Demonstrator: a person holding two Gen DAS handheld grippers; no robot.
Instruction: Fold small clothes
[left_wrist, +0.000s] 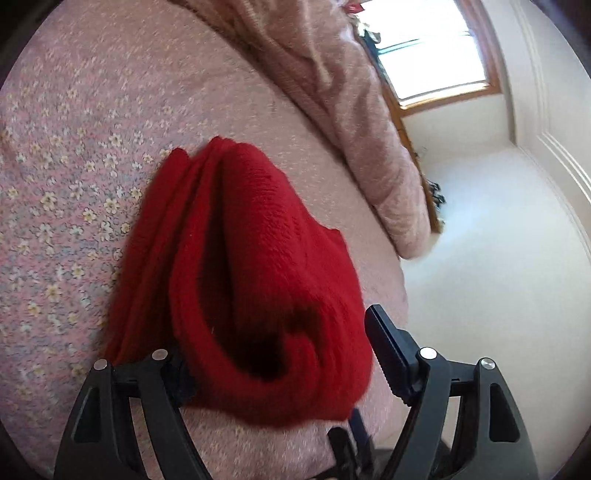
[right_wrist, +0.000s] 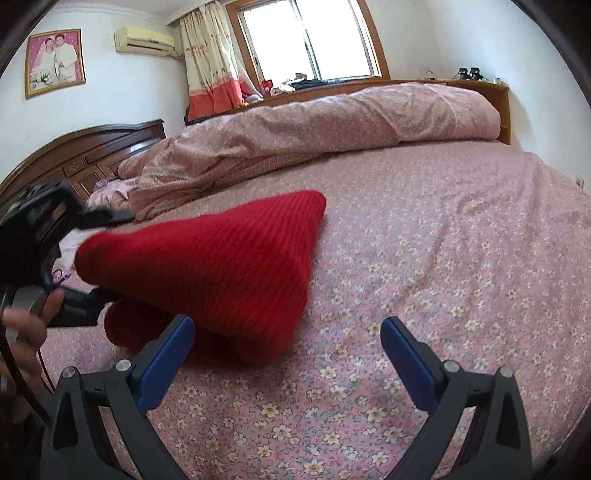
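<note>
Two grippers face one red knitted garment (right_wrist: 207, 266) lying on the flowered bedsheet (right_wrist: 424, 258), and neither grips it. Nearest in the right wrist view, the right gripper (right_wrist: 287, 345) stands with its blue-padded jaws spread wide over bare sheet; the garment's near corner lies just beside the left-hand pad, not between the pads. In the left wrist view the left gripper (left_wrist: 275, 363) has its jaws well apart too, with the thick rolled end of the garment sitting between them, but the pads do not press on it, so it looks released. A hand (right_wrist: 26, 325) carries that gripper at the left edge of the right wrist view. The garment lies doubled over in soft layers, tapering to a point away from the left gripper, with an open pocket at the rolled end. Judging by this, a fold has just been laid down and let go. Next likely comes another fold or a tidy-up, which calls for pinching an edge cleanly through all layers without dragging the pile. Farther off lies the heaped duvet (right_wrist: 332, 122), then the window (right_wrist: 306, 40).
</note>
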